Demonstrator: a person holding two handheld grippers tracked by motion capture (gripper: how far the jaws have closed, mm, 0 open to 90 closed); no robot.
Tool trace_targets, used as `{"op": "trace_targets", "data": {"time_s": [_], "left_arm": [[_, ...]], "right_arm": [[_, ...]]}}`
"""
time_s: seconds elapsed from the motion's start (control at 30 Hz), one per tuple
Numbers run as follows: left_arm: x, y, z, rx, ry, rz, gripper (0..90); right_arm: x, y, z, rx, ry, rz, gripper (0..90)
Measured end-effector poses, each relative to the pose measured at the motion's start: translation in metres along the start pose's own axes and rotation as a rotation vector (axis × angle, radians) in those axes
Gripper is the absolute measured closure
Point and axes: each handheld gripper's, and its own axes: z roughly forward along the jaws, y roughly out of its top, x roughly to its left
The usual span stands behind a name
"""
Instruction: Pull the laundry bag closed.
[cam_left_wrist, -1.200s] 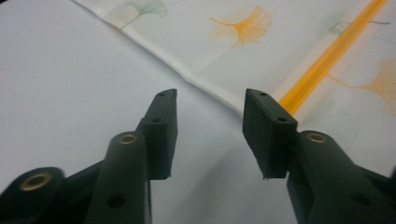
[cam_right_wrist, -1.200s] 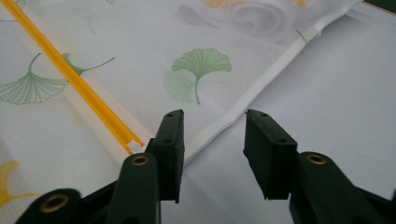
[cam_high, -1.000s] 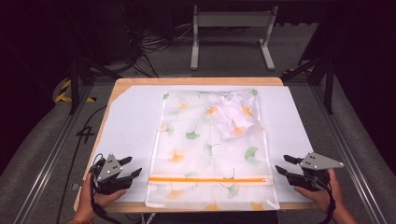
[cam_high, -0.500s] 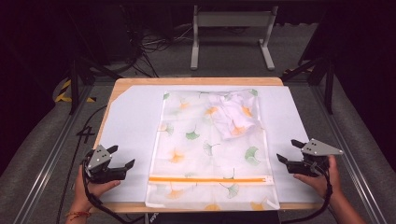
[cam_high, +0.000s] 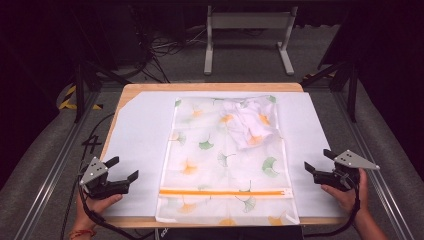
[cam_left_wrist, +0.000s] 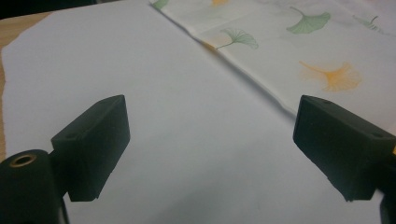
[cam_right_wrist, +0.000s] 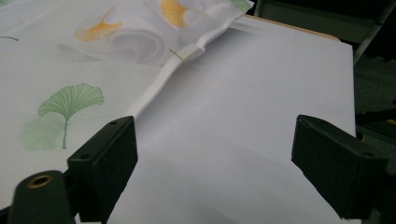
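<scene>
A sheer white bag (cam_high: 225, 160) printed with green and orange ginkgo leaves lies flat on the white sheet (cam_high: 140, 135). Its orange zipper (cam_high: 222, 192) runs across near the front edge. A bundled white garment (cam_high: 247, 125) sits inside at the far right. My left gripper (cam_high: 125, 168) rests left of the bag over bare sheet. Its jaws have just been opening and nothing is between them (cam_left_wrist: 210, 126); the bag's edge (cam_left_wrist: 261, 79) passes ahead. My right gripper (cam_high: 317, 160) is right of the bag, its jaws also just opened and empty (cam_right_wrist: 215, 149), with the bag's edge (cam_right_wrist: 154, 88) to its left.
The sheet covers a wooden table (cam_high: 210, 87) whose far edge shows bare. Metal frame rails (cam_high: 45, 175) run along both sides. A grey metal stand (cam_high: 247, 35) and cables lie on the floor behind the table.
Both grippers have drawn sideways away from the bag's front corners, the left one to the left and the right one to the right. Their jaws stand wider apart. The bag has not moved.
</scene>
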Motion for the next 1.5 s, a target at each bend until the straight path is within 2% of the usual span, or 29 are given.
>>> {"op": "trace_targets", "data": {"time_s": [0.13,0.17,0.3,0.37,0.4,0.6,0.77,0.87,1.5], "left_arm": [[-0.004,-0.002,0.0,0.006,-0.002,0.001,11.8],[-0.005,-0.001,0.0,0.012,0.002,0.012,11.8],[-0.007,0.0,0.001,0.007,-0.004,0.02,11.8],[-0.008,-0.001,0.002,0.009,-0.01,0.009,11.7],[-0.008,-0.001,0.002,0.013,-0.008,0.016,11.7],[-0.008,0.0,0.002,0.005,-0.013,0.012,11.0],[-0.008,0.0,0.004,0.017,-0.008,0.017,9.8],[-0.009,0.0,0.004,0.019,-0.008,0.019,9.6],[-0.012,0.0,0.008,0.045,-0.005,0.041,9.6]], "right_arm": [[-0.002,-0.006,-0.003,0.003,-0.004,0.018,15.2],[-0.002,-0.007,-0.003,0.004,-0.003,0.023,15.3],[0.0,-0.008,-0.006,0.01,-0.014,0.004,15.4],[0.001,-0.008,-0.009,0.0,-0.017,0.012,15.5],[0.001,-0.008,-0.01,-0.005,-0.011,0.022,15.5],[0.005,-0.008,-0.008,0.009,-0.013,0.008,15.5],[0.008,-0.011,-0.005,0.042,-0.036,-0.04,16.6],[0.009,-0.011,-0.005,0.046,-0.036,-0.048,16.7],[0.008,-0.011,-0.007,0.035,-0.021,-0.044,16.6]]}}
